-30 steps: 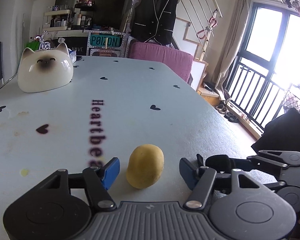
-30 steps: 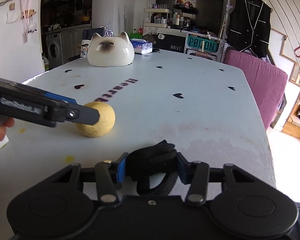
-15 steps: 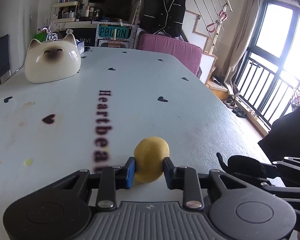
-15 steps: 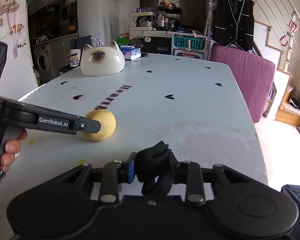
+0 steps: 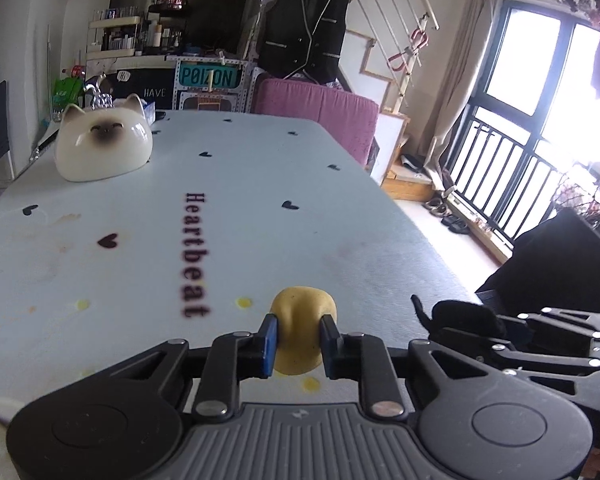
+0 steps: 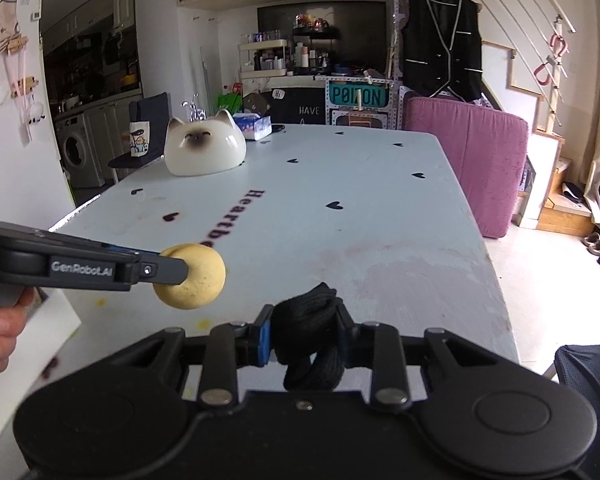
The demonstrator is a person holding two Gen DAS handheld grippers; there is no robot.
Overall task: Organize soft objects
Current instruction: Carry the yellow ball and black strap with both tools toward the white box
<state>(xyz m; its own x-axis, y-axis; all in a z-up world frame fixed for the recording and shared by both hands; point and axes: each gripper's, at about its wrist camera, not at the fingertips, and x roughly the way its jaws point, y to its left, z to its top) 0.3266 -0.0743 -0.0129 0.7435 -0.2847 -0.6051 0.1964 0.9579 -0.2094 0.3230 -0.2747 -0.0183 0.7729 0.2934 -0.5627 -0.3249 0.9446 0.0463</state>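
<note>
Left wrist: left claw [image 5: 299, 343], just closing, pinches the yellow ball [image 5: 303, 334].

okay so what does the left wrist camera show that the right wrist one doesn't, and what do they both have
Only the left wrist view shows the bright balcony window and its railing. Only the right wrist view shows the washing machine, the tissue box and the person's hand. Both show the left gripper shut on the yellow squishy ball, the right gripper shut on the black cloth bundle, the cat-shaped dish and the heart-print table.
</note>
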